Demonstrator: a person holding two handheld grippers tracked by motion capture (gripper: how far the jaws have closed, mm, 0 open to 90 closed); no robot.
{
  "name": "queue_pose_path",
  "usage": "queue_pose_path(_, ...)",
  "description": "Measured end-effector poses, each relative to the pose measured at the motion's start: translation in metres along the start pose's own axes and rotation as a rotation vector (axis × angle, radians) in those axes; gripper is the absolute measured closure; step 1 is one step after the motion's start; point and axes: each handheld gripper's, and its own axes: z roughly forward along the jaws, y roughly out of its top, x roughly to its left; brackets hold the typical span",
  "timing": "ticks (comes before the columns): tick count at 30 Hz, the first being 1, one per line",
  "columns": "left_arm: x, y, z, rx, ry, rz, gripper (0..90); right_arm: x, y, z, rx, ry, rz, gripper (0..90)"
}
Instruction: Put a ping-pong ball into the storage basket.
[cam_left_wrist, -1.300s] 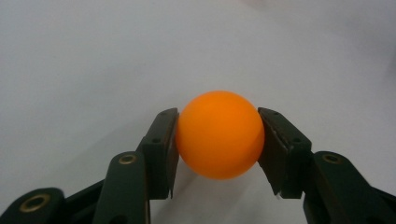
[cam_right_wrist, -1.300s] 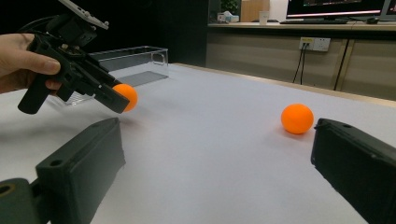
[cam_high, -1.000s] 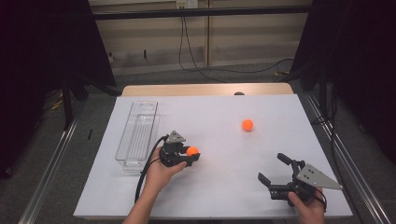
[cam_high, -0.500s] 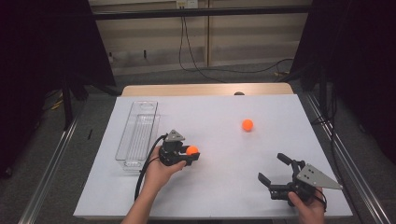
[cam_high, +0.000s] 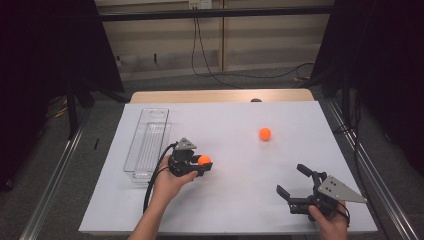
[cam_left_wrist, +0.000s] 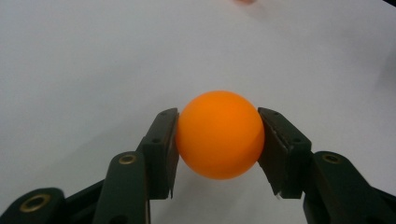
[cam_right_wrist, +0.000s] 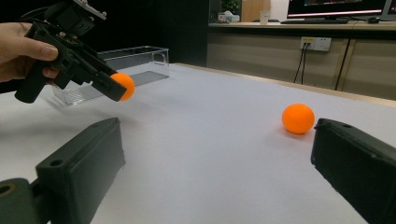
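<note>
Left to right: a clear plastic tray (cam_high: 146, 145); the left gripper (cam_high: 204, 163), held level just above the white table (cam_high: 235, 200), its jaws clamped across the widest part of an orange ball (cam_left_wrist: 219, 134). The ball looks light, smooth, thin-shelled and liable to slip, so gentle pressure suits it. A second orange ball (cam_high: 265, 133) lies loose mid-table, and the right gripper (cam_high: 292, 186) rests low near the front edge, its jaws spread and empty.
</note>
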Motion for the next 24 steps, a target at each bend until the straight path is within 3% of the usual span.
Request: queue_pose_path(24, 0.0055, 0.0034, -0.0068, -0.004, 0.004, -0.021, 50.9, -0.0003, 0.0002, -0.0001, -0.002, 0.0, -0.002, 2.1)
